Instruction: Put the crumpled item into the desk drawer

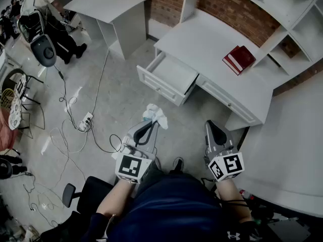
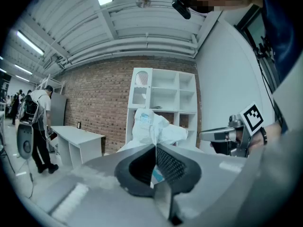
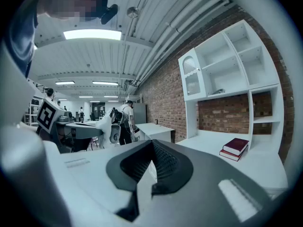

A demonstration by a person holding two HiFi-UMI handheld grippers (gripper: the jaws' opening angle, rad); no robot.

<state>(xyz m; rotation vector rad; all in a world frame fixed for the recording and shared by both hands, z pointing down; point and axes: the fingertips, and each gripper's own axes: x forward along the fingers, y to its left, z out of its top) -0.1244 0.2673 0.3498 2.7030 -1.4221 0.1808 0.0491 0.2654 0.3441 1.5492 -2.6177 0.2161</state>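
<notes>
Pinched by one edge in the clenched left gripper [image 1: 151, 126], the crumpled white wad [image 1: 156, 114] may slip out short of the open white drawer [image 1: 160, 88].

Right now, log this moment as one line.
left tongs: shut on crumpled item | right tongs: shut, empty | desk drawer: open, item not inside

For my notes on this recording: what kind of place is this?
Probably a workshop or lab furnished like a study: a white desk with an open drawer, a brick wall, and a power strip on the floor.
</notes>
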